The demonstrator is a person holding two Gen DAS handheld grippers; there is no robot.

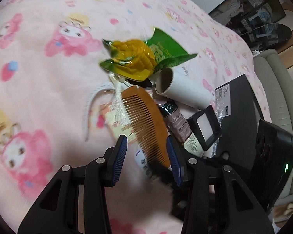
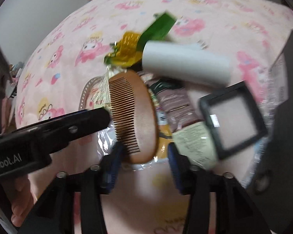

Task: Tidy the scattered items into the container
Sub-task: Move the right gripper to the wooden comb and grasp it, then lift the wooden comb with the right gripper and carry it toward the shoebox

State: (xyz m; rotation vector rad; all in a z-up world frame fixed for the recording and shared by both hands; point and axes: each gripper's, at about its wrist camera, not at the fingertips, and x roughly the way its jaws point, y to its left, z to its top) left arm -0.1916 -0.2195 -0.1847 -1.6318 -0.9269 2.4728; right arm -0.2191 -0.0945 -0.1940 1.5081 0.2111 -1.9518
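A wooden comb (image 1: 146,120) lies on a pile of small items on the pink blanket. My left gripper (image 1: 147,156) is open, its blue pads either side of the comb's near end. In the right wrist view the comb (image 2: 138,115) also reaches down between the open fingers of my right gripper (image 2: 144,163). The left gripper (image 2: 99,117) comes in from the left, its tip at the comb's teeth. Around the comb are a green and yellow corn packet (image 1: 138,58), a white cardboard tube (image 1: 181,87), a brown cream tube (image 1: 177,120) and a black square compact (image 1: 205,126).
A black box (image 1: 238,105) with a white label sits on the blanket right of the pile. A black device with a green light (image 1: 273,156) is at the right edge. A white headband (image 1: 91,101) curves left of the comb. A person's hand (image 2: 19,204) holds the left gripper.
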